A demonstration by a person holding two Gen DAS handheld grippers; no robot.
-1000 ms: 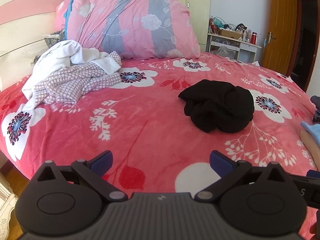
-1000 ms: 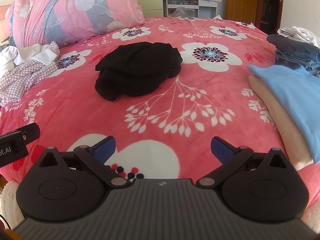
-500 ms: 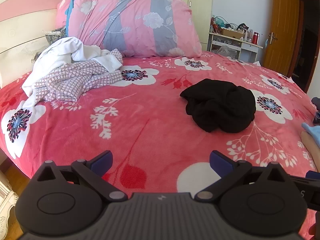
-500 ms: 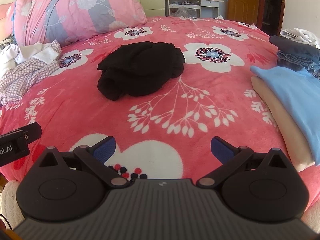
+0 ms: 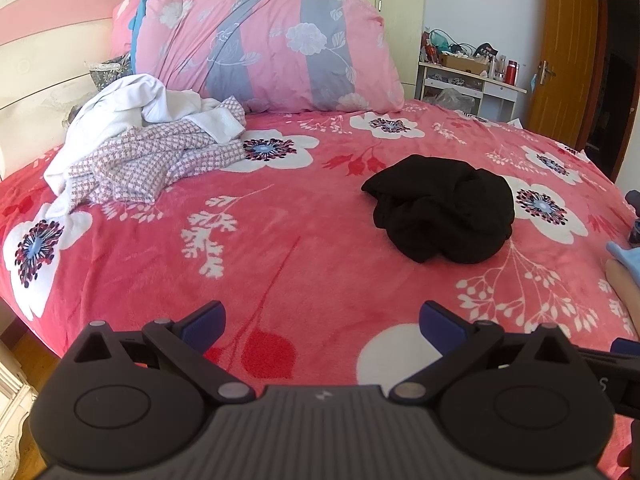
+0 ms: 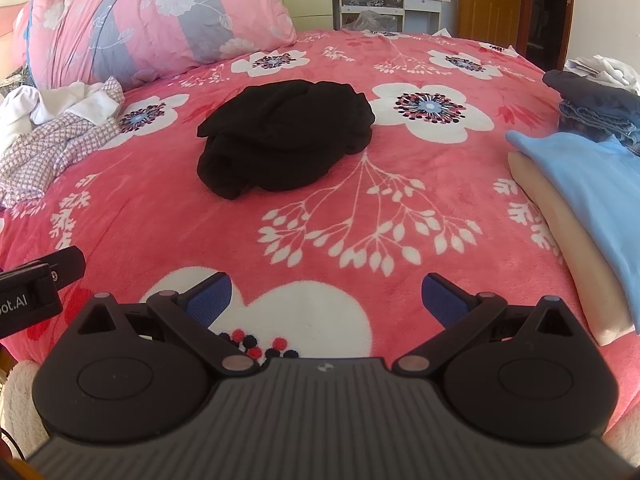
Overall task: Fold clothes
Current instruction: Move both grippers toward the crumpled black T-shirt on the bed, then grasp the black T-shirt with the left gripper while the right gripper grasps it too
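A crumpled black fabric garment [image 6: 286,142] lies bunched in a rounded heap near the middle of the bed, on the pink-red fleece blanket printed with white flowers [image 6: 400,240]; in the left wrist view the same heap [image 5: 442,208] sits ahead and to the right. Neither gripper touches it. The right gripper [image 6: 326,300] hovers over the near edge of the blanket with its blue-padded fingers [image 6: 210,296] spread wide and holding nothing, the black heap well ahead between them. The left gripper [image 5: 322,322] is likewise low over the near edge, fingers [image 5: 204,320] wide apart and empty. To the left of the black garment, well apart from it, lies a loose pile of a pink-and-white checked cloth [image 5: 152,160] with a rumpled white garment [image 5: 128,108] partly over it, close to the cream and pink headboard [image 5: 36,60]. Behind them a large pink and grey floral pillow [image 5: 272,40] leans upright at the head of the bed. At the right edge of the bed, a folded light blue garment [image 6: 592,184] rests on a folded beige one [image 6: 568,240], and just beyond them sits a stack of dark blue and denim clothes [image 6: 596,108]. Beyond the bed stand a cluttered white bench [image 6: 390,0] and a brown wooden door [image 6: 490,0].
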